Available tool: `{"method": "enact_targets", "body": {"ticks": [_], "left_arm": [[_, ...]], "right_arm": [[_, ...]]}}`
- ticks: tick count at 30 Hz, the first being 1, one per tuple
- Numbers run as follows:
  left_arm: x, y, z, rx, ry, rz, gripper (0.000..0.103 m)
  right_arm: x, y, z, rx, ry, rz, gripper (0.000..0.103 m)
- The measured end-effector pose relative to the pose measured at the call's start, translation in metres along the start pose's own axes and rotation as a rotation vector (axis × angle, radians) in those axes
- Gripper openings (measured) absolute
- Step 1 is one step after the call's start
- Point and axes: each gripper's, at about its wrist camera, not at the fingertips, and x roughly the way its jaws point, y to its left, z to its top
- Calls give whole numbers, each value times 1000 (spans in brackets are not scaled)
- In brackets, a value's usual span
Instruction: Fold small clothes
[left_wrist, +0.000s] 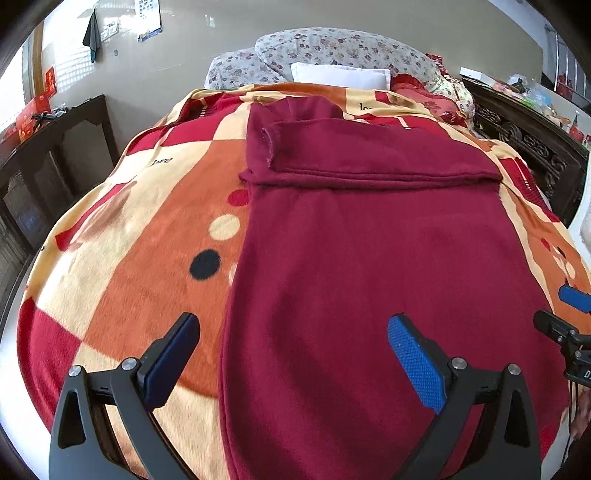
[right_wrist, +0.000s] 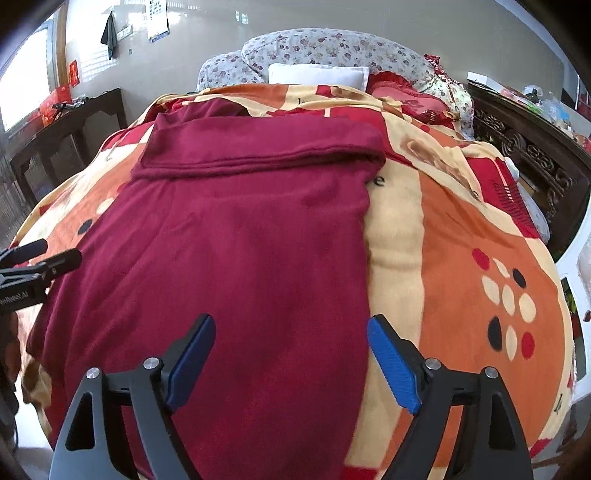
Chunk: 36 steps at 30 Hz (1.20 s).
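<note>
Two claws, the left claw (left_wrist: 293, 363) and right claw (right_wrist: 291, 363), hang open and empty over the maroon garment (left_wrist: 354, 258) spread on the patterned blanket (left_wrist: 147, 240).

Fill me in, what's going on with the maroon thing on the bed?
A person is holding a pair of tongs in each hand over a maroon garment spread on a patterned blanket on the bed. Its far end is already folded back across the body as a band. Both the left tongs and the right tongs are open and grip nothing, poised near the garment's near end, one over each side edge. The fold is partly done.
</note>
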Motion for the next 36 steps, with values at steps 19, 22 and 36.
{"method": "enact_targets", "body": {"ticks": [19,22,36], "left_arm": [[-7,20,-34,-16,67,1,102],[-13,26,-40,-18,73,-10,102],[-9,48,-60,-87,195,-152,102]], "right_arm": [[-12,-41,-43,101,55,40,90],[-13,-47,-47,133,64,78,90],[-19,-32,-61,93,100,299,66]]}}
